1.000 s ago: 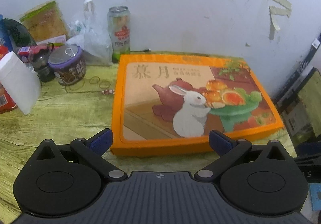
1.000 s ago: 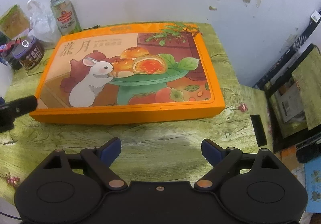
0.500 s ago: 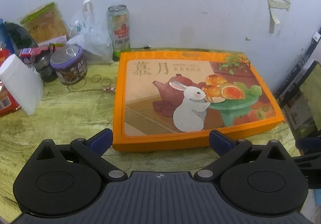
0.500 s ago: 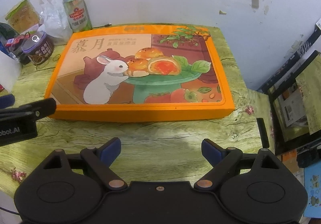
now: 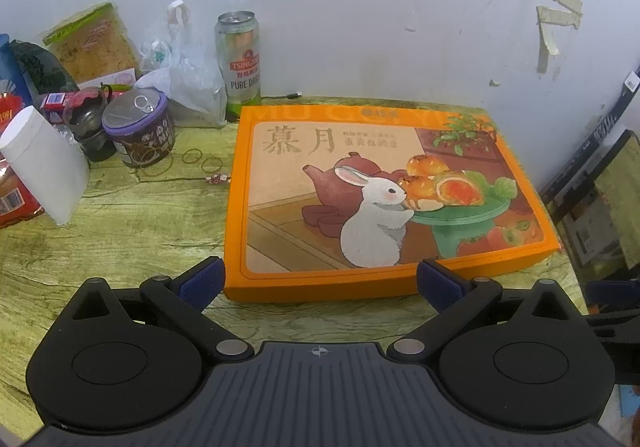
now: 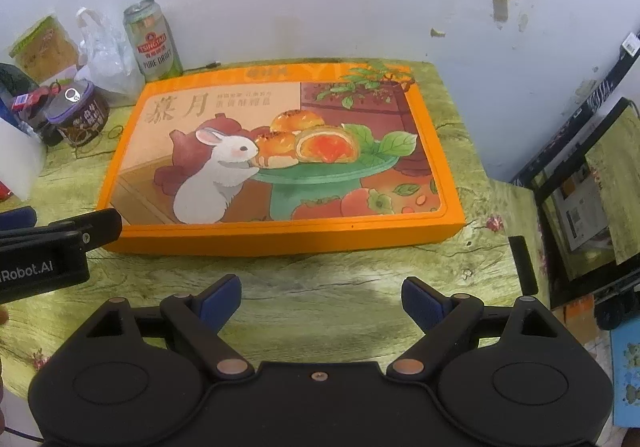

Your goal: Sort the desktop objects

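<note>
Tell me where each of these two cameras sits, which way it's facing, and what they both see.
Left wrist: on the left gripper, angled down across the table at the orange box, jaws open at its near edge; the right gripper's tip shows at far right.
Right wrist: on the right gripper, angled down at the same box from further right, jaws open over bare table; the left gripper's finger enters at left.
Shared: orange box, beer can, purple-lidded tub, plastic bag, white wall.

Orange box [image 5: 372,289] bears a white rabbit; table [image 5: 120,231] green wood-grain.
</note>
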